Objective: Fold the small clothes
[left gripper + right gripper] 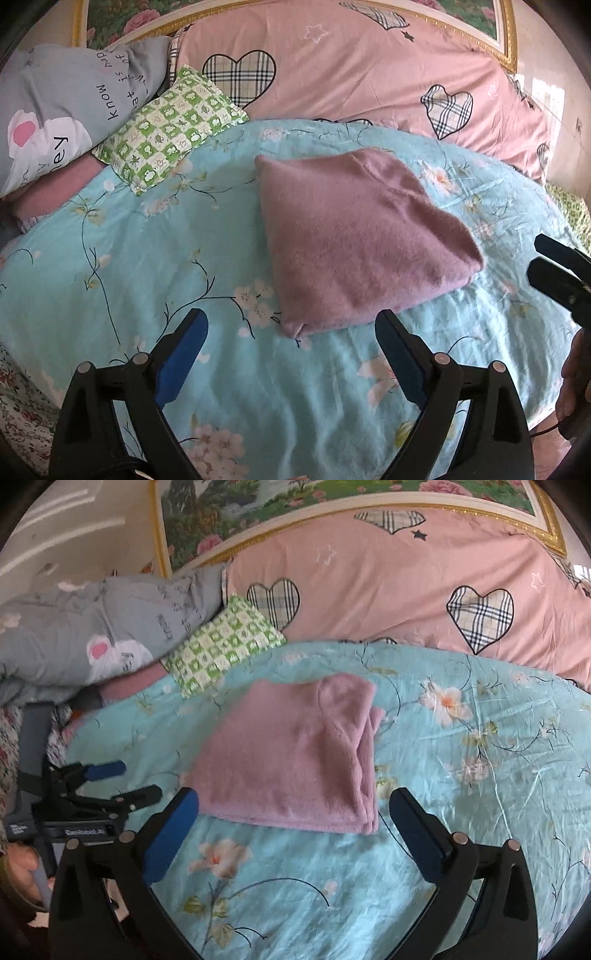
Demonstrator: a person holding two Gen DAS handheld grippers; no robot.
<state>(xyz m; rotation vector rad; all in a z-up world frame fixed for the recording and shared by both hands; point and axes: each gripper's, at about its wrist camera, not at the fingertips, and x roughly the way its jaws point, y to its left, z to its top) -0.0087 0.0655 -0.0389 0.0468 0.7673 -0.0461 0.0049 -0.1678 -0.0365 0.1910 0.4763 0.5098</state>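
A mauve fleece garment (pixel 354 236) lies folded into a compact rectangle on the turquoise floral sheet (pixel 147 258); it also shows in the right wrist view (pixel 295 753). My left gripper (pixel 291 321) is open and empty, its fingertips just short of the garment's near corner. My right gripper (pixel 293 801) is open and empty, its jaws standing either side of the garment's near edge without touching it. The right gripper also shows at the right edge of the left wrist view (pixel 554 266), and the left gripper at the left of the right wrist view (pixel 122 779).
A pink quilt with plaid hearts (pixel 369 81) is bunched along the headboard. A green checked pillow (pixel 170 125) and a grey printed pillow (pixel 62 110) lie at the back left. A framed floral picture (pixel 295 494) hangs behind the bed.
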